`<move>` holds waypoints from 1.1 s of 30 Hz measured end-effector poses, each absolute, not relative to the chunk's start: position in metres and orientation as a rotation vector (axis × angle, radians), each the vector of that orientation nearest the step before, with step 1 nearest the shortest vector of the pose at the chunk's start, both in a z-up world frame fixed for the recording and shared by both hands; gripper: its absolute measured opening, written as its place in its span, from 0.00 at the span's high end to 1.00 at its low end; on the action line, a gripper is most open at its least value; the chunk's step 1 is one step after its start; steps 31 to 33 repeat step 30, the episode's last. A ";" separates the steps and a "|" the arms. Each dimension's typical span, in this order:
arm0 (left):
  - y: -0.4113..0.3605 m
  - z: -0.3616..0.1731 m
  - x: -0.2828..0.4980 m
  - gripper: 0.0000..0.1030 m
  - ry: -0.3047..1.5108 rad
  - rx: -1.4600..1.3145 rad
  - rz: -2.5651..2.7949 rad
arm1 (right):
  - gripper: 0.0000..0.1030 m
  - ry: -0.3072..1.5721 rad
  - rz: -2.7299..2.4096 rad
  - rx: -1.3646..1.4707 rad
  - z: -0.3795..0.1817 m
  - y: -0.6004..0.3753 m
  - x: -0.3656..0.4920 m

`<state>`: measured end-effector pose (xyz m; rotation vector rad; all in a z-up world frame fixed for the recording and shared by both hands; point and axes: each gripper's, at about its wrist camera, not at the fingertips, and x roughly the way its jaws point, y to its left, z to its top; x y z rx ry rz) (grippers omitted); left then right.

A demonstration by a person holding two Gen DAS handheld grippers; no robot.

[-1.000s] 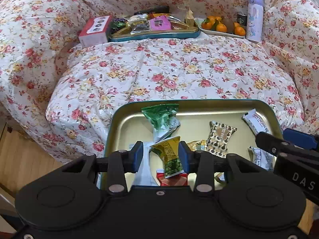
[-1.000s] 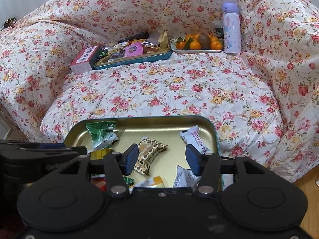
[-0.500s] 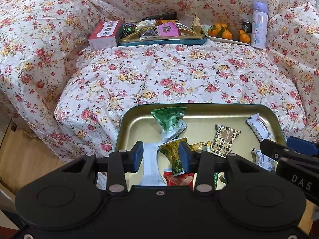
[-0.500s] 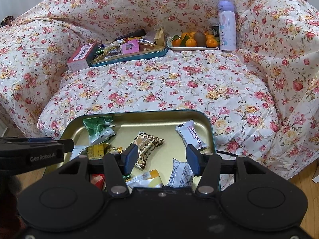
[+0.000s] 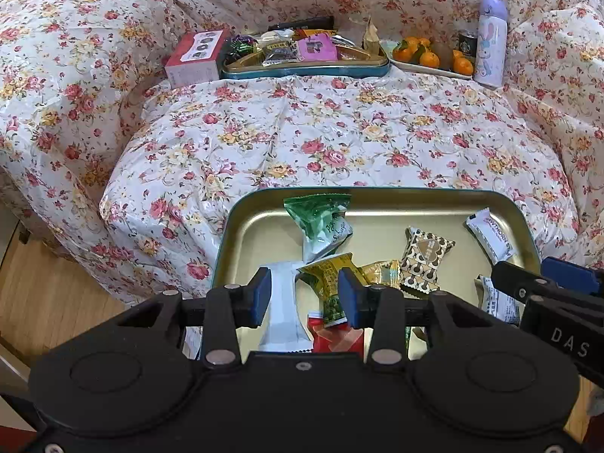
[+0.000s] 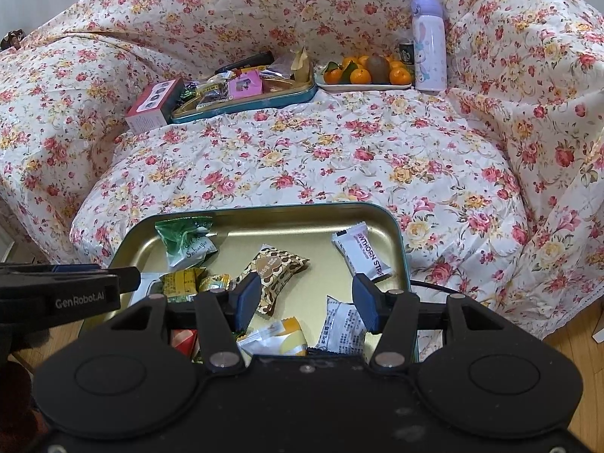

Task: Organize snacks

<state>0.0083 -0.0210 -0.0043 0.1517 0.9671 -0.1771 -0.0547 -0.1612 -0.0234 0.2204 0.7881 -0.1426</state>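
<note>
A gold tray (image 5: 377, 191) (image 6: 302, 238) with a teal rim sits at the sofa's front edge and holds several wrapped snacks. My left gripper (image 5: 304, 296) hovers open just above its near left part. A yellow-green packet (image 5: 328, 279) and a white packet (image 5: 283, 313) lie in the tray beneath the gap, untouched. My right gripper (image 6: 306, 300) hangs open over the tray's near right, above a brown heart-patterned packet (image 6: 275, 268) and a white printed packet (image 6: 341, 324). A green packet (image 5: 321, 222) and a white strip bar (image 6: 362, 253) lie farther in.
At the back of the floral-covered sofa stands a second tray (image 5: 305, 70) piled with snacks, a red-and-white box (image 5: 196, 56) on its left, and a plate of oranges (image 5: 426, 56) and a lilac bottle (image 5: 490, 45) on its right. Wooden floor (image 5: 45, 294) lies to the left below.
Both views have drifted only slightly. The jaws keep the same width, and the snacks lie as before in the tray.
</note>
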 end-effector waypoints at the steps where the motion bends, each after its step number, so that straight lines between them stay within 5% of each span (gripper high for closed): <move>1: -0.021 -0.005 0.008 0.52 0.969 0.153 -0.178 | 0.46 0.789 -0.143 0.221 -0.024 -0.162 -0.055; 33: -0.025 -0.008 0.007 0.52 0.970 0.187 -0.170 | 0.46 0.823 -0.173 0.225 -0.031 -0.163 -0.051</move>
